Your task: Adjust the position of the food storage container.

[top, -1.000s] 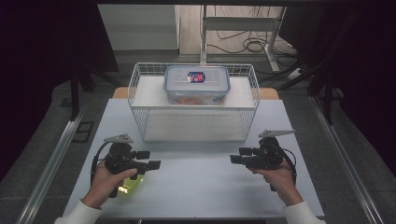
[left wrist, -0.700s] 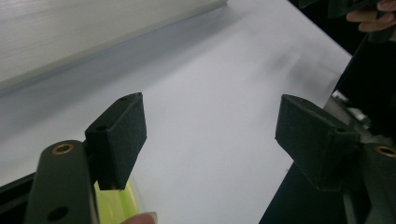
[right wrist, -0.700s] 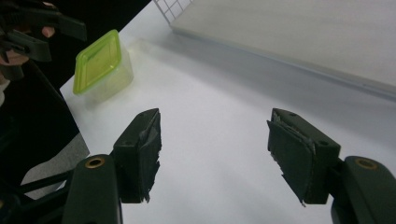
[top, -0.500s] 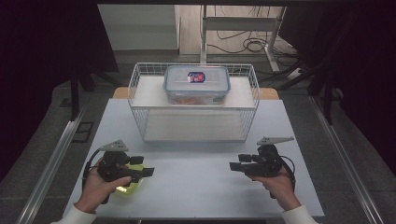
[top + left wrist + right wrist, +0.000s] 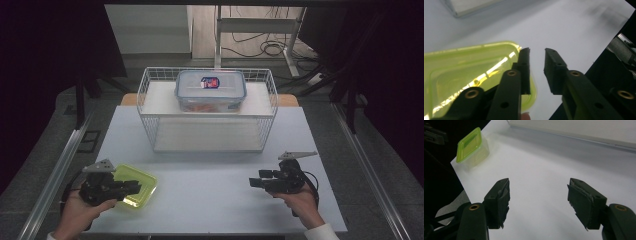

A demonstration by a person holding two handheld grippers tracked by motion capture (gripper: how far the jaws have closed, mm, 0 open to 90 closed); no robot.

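Observation:
A yellow-green lidded plastic container [image 5: 137, 186] lies at the front left of the white table [image 5: 210, 205]. My left gripper [image 5: 135, 188] is held right at it. In the left gripper view the container [image 5: 461, 72] lies under and left of the jaws. The left gripper [image 5: 537, 53] is open by a narrow gap with only bare table in it. My right gripper [image 5: 255, 181] is at the front right, pointing left. In its own view the right gripper [image 5: 537, 192] is wide open and holds nothing, with the green container [image 5: 471, 147] far off at the upper left.
A white wire basket [image 5: 150, 120] stands mid-table toward the back. Inside it, a clear lidded box [image 5: 210, 90] with a blue and red label rests on a raised white shelf. The table's near edge runs just below both hands. Dark curtains flank the table.
Both grippers have drawn back toward the near edge. The left one also shifted left, uncovering more of the green container, which stayed put.

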